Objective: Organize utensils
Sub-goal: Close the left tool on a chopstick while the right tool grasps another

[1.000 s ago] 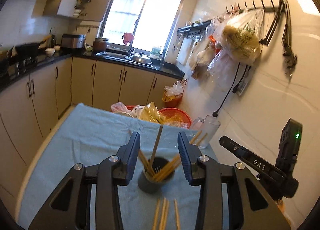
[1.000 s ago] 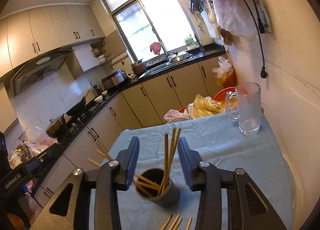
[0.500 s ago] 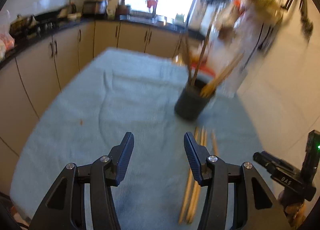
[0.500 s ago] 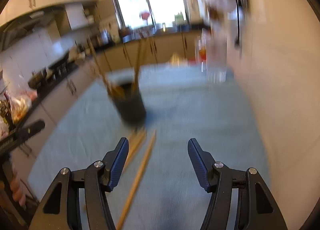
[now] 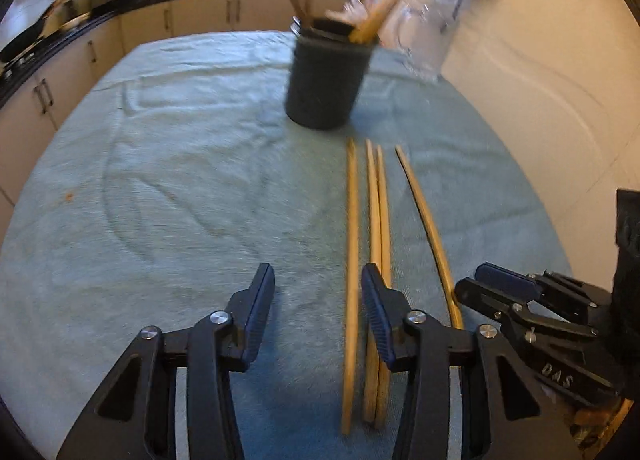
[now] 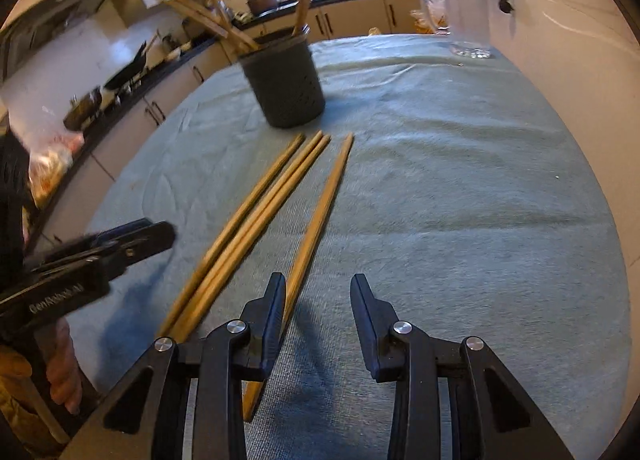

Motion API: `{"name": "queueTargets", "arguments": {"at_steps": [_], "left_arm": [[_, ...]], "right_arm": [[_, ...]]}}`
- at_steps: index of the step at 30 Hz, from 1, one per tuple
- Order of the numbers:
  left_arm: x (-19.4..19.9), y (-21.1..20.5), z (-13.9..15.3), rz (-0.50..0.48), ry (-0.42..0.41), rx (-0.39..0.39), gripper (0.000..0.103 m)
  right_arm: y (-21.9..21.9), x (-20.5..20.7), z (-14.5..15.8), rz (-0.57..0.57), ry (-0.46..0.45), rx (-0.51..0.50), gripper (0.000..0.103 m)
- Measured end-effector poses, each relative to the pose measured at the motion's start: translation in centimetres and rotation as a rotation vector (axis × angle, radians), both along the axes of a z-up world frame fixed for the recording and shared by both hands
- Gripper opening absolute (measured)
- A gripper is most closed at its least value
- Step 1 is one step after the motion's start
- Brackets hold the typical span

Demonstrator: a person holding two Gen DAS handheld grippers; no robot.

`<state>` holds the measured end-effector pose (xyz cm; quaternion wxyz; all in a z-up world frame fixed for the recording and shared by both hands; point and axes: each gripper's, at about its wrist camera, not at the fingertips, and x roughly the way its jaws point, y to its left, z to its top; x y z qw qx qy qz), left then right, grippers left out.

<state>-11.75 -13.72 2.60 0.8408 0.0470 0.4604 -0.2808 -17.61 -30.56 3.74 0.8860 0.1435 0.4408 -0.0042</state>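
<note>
Several loose wooden chopsticks (image 5: 376,219) (image 6: 256,215) lie side by side on the teal cloth (image 5: 180,187), in front of a dark grey holder (image 5: 324,87) (image 6: 286,87) with more chopsticks standing in it. My left gripper (image 5: 318,288) hovers low over their near ends. Its jaws are closing and the leftmost chopstick (image 5: 352,219) runs between them, unpressed. My right gripper (image 6: 319,288) is also closing over the cloth. The rightmost chopstick (image 6: 324,203) passes just inside its left finger (image 6: 272,308), ungripped. Each gripper shows in the other's view: right (image 5: 476,282), left (image 6: 160,230).
A clear glass pitcher (image 6: 468,15) stands at the table's far right by the tiled wall (image 5: 540,99). Cabinets and a dark counter (image 5: 224,15) run behind and to the left. A hand (image 6: 60,372) holds the left gripper at the near left edge.
Both grippers have dropped from above the holder to just over the loose chopsticks and now tilt down more steeply. Their jaws widened half a second ago and are narrower now.
</note>
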Motion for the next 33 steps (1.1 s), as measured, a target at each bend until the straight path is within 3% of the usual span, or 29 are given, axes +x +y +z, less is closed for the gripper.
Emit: {"name": "queueTargets", "arguments": {"at_steps": [2, 6, 10, 12, 13, 15, 20, 24, 25, 28, 30, 33], "left_arm": [[0.7, -0.5, -0.6, -0.016, 0.022, 0.007, 0.028], [1.7, -1.5, -1.4, -0.031, 0.054, -0.007, 0.027], [1.1, -2.4, -1.4, -0.043, 0.028, 0.021, 0.027], [1.1, -2.4, -1.4, -0.022, 0.014, 0.044, 0.018], [1.3, -2.2, -1.5, -0.001, 0.016, 0.051, 0.008], [2.0, -0.8, -1.5, 0.043, 0.071, 0.006, 0.007], [2.4, 3.8, -1.6, 0.167, 0.211, -0.096, 0.007], [1.6, 5.5, -1.7, 0.148, 0.305, -0.124, 0.007], [1.4, 5.8, -1.6, 0.138, 0.328, -0.134, 0.007], [1.8, 6.2, -0.9, 0.119, 0.363, -0.177, 0.008], [2.4, 6.1, -0.4, 0.125, 0.353, -0.185, 0.011], [3.3, 5.5, -0.1, 0.148, 0.330, -0.137, 0.018]], "right_arm": [[0.5, 0.1, -0.1, 0.002, 0.011, -0.025, 0.037], [1.7, 0.6, -0.2, 0.019, 0.017, -0.077, 0.037], [3.0, 1.1, -0.3, 0.036, 0.025, -0.154, 0.036], [3.3, 1.3, -0.4, 0.042, 0.028, -0.183, 0.034], [3.3, 1.4, -0.4, 0.042, 0.030, -0.188, 0.027], [3.2, 1.5, -0.4, 0.035, 0.041, -0.204, 0.011], [1.4, 0.8, -0.2, 0.012, 0.080, -0.208, 0.008], [-0.1, -1.1, -0.3, 0.013, 0.141, -0.249, 0.008], [-0.2, -1.6, -0.2, 0.016, 0.144, -0.256, 0.011], [-1.4, -2.7, 0.1, 0.015, 0.178, -0.237, 0.043], [-2.2, -2.7, 0.0, 0.014, 0.182, -0.185, 0.044], [-3.3, -1.5, 0.1, 0.010, 0.177, -0.160, 0.044]]}}
